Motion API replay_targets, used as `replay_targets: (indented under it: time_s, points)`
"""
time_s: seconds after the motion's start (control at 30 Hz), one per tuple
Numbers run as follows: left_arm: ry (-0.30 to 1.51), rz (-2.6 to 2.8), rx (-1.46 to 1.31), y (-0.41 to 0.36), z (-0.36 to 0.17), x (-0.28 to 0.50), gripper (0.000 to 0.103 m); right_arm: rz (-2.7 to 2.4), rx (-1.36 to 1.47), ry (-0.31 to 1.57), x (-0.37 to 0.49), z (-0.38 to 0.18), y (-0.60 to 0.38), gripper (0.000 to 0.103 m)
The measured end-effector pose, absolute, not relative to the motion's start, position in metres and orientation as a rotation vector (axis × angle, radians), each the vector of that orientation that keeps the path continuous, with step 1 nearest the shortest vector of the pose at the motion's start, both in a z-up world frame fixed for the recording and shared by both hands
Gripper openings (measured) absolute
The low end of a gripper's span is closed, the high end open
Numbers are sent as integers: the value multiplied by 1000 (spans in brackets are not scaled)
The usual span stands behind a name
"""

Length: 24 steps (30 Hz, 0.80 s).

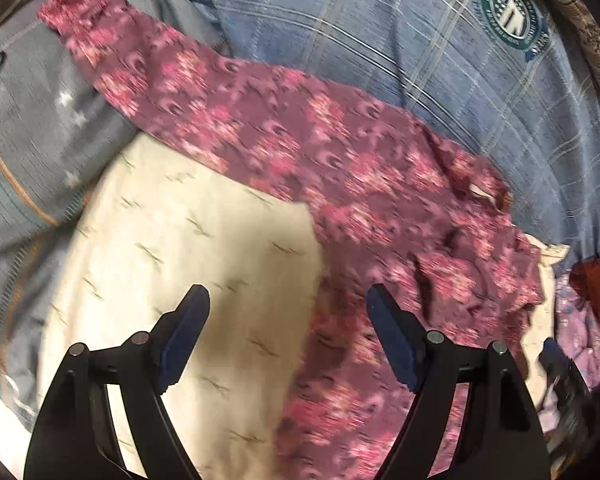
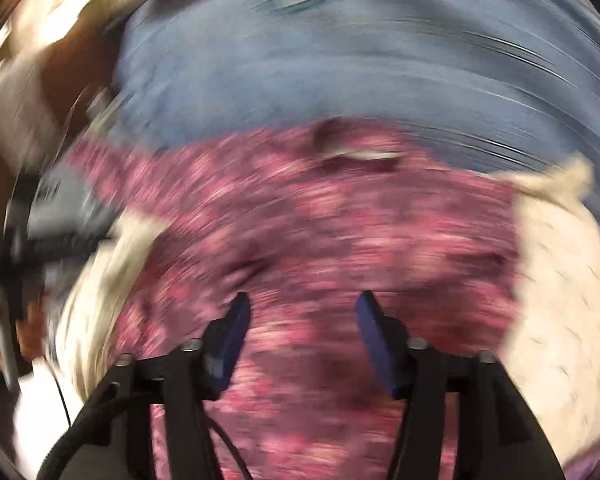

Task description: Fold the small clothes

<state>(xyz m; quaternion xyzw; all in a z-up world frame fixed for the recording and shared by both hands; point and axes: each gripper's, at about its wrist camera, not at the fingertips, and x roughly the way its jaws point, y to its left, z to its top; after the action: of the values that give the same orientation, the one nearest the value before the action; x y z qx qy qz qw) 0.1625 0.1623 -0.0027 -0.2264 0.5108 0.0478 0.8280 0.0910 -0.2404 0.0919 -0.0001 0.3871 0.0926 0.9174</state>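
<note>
Pink-and-maroon flowered top lies spread out on a cream pillow, one long sleeve stretched flat toward the far left, the body rumpled to the right. Blue checked bedding lies behind it. Left gripper hovers spread wide, nothing between its fingers. Right gripper is also apart and empty above the cloth, though that view is heavily blurred; a collar opening seems to show.

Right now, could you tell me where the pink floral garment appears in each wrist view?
Left wrist: the pink floral garment runs diagonally from upper left to lower right, over the cream pillow.
Right wrist: it fills the centre and bottom, blurred.
Shared landmark: the blue checked bedding behind it.
</note>
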Motion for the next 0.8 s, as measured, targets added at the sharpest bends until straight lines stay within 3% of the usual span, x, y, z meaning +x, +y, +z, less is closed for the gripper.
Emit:
replay_targets:
  time_s: [0.2,0.47,0.67,0.73,0.77,0.8]
  points:
    - [1094,8,-486,127,-5,157,81,122,363,835,102,97,-319,67]
    - [1086,-47,-500,125,-1,149,81,460,599,1085,159,32,-202,67]
    - [1048,-4,-483,151,4,137,81,357,783,1062,194,0,-179,71]
    - [1050,1,-506,156,2,139,81,315,878,1091,202,-15,-183,48]
    - [1048,-9,-531,158,0,140,81,330,930,1086,206,-13,-180,15]
    - [1050,-14,-541,159,0,141,81,369,943,1072,211,-4,-175,15]
